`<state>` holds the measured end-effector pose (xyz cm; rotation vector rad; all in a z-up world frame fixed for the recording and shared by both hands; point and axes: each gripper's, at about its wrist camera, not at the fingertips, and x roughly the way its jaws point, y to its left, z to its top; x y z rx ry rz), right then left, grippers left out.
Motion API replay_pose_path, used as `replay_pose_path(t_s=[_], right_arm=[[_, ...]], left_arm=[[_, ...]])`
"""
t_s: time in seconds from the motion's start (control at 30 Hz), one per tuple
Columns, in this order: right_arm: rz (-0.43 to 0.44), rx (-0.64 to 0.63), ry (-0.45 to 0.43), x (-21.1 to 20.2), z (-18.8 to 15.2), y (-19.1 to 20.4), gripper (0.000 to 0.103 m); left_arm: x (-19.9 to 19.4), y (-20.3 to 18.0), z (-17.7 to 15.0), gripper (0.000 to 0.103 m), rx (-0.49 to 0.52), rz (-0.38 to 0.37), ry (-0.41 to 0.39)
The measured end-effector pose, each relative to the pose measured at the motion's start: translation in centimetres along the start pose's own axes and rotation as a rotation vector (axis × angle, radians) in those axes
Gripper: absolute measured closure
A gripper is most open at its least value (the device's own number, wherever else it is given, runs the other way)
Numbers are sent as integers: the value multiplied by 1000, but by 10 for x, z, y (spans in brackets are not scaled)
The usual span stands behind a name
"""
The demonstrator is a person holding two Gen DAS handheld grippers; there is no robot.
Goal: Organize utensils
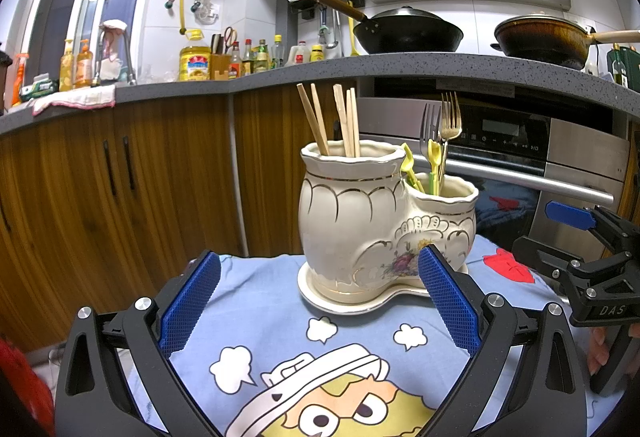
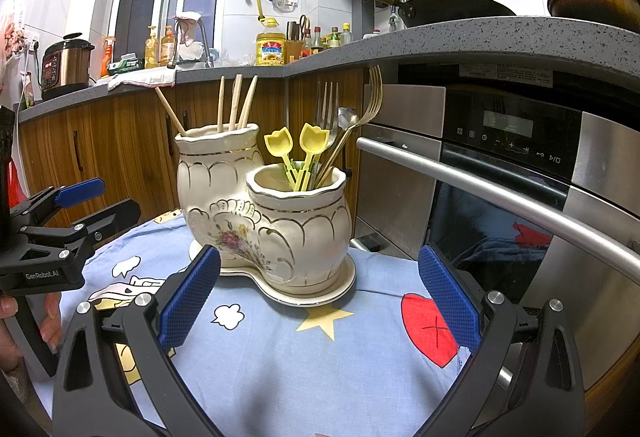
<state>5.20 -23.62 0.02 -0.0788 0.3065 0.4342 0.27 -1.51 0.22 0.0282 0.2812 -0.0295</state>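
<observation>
My left gripper sits nearest the lens, blue pads spread wide, nothing between them; my right gripper is the same, wide apart and empty. Both hover low over the cartoon-print cloth covering the worktop. Just ahead stands the cream ceramic holder, two joined pots on a matching saucer, upright on the cloth. The taller pot holds wooden chopsticks standing upright, some leaning outward. The shorter pot holds two yellow tulip-shaped picks, a silver fork, a gold fork leaning right, and a spoon between them. In the left wrist view the right gripper shows at the right edge, beside the holder, not touching it. In the right wrist view the left gripper shows at the left edge, likewise apart. Behind the holder: wooden cabinets, a built-in oven, and a grey counter carrying a black wok, bottles and an oil jug.
</observation>
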Motion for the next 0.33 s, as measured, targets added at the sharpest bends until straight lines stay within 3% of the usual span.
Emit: replay_pose_path(t_s=[0.33], right_arm=[[0, 0, 0, 0, 0, 0, 5]], left_arm=[[0, 0, 0, 5, 0, -1, 1]])
